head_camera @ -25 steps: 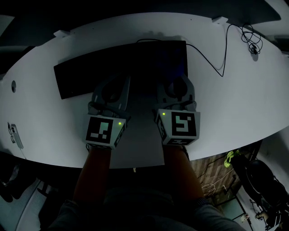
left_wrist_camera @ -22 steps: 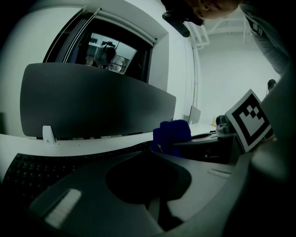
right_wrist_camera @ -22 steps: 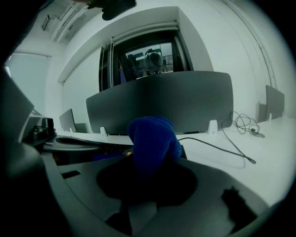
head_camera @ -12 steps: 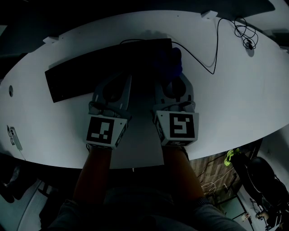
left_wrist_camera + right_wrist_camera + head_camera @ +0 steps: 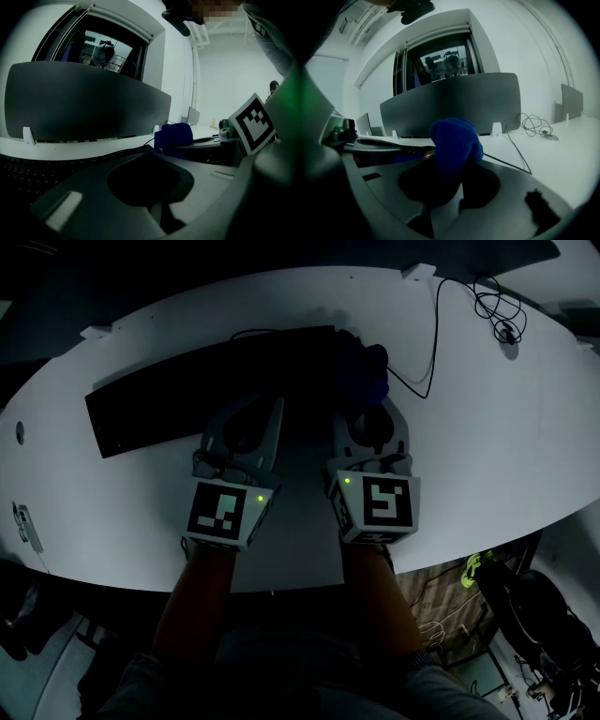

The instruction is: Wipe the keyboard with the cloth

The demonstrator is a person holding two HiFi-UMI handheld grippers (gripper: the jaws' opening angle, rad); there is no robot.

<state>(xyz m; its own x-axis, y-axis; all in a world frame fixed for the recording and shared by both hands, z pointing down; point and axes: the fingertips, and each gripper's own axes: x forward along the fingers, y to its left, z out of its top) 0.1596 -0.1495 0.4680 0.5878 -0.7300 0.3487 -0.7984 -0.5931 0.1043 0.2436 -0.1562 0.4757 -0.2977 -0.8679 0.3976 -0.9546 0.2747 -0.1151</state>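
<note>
The right claw point(image 5: 373, 407) is clamped on the cloth point(image 5: 367, 369). In the right gripper view its jaws pinch the lower part of the blue bundle, which stands up out of them as a rounded, nubbly lump. The left claw point(image 5: 251, 413) has its jaws drawn together with nothing between them. It sits at the near edge of the keyboard point(image 5: 187, 390), about midway along it and to the left of the right claw.

The keyboard lies slantwise on the white table point(image 5: 506, 446), its left end nearer the person than its right. A thin black cable point(image 5: 434, 343) runs from beside the keyboard's right end out to a loose coil point(image 5: 497, 315) well beyond it. Behind the keyboard a grey divider panel point(image 5: 89, 101) stands along the table's far edge, with small white clips point(image 5: 417, 271) at its foot. Far to the keyboard's left, by the table's near edge, lies a small pale object point(image 5: 23, 526), too small to make out.

The keyboard is long, low and black, and in the dim light its keys show only faintly, as rows in the left gripper view. The cloth is deep blue and bunched at the keyboard's right end. Whether it presses on the keys cannot be told.
</note>
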